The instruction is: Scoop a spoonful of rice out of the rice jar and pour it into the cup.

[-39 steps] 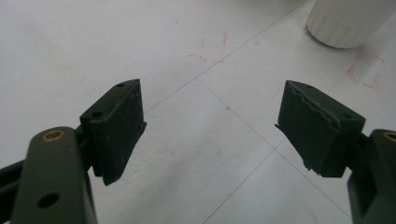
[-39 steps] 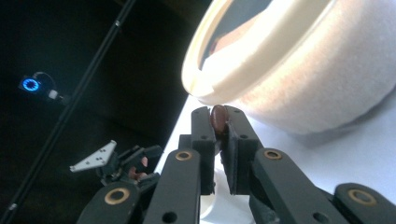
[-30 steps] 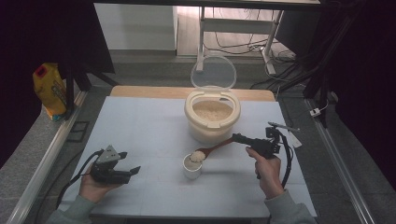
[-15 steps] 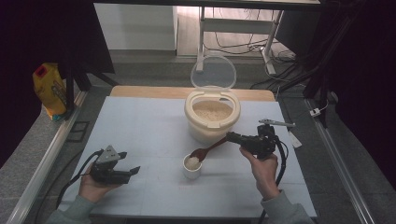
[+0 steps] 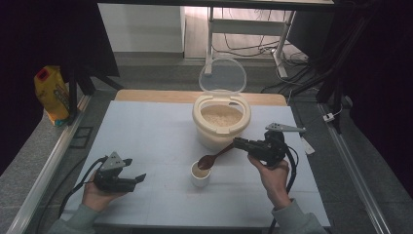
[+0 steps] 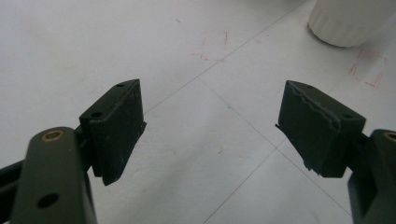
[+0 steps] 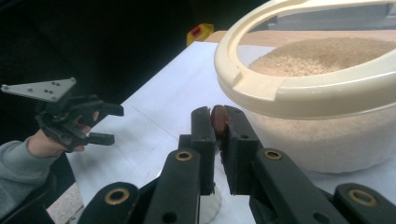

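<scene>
- High view: the right gripper (image 5: 243,144) clamps the handle of a brown spoon (image 5: 214,157), whose bowl hangs just over the small white cup (image 5: 200,174) standing near the middle of the table (image 5: 146,126). The cup already looks partly filled with grain. Just beyond it stands the cream rice container (image 5: 221,119), lid up and still well stocked. The left gripper (image 5: 134,179) rests low at the near left, well apart from the cup.
- Left gripper view: the jaws stand wide apart with nothing between them, only bare table below; the ribbed base of the white cup (image 6: 348,21) sits at the far right.
- Right gripper view: the jaws pinch the spoon handle (image 7: 218,119) tightly, beside the container's rim (image 7: 299,88). I judge a scoop is being tipped in; whether more scoops are needed I cannot tell.
</scene>
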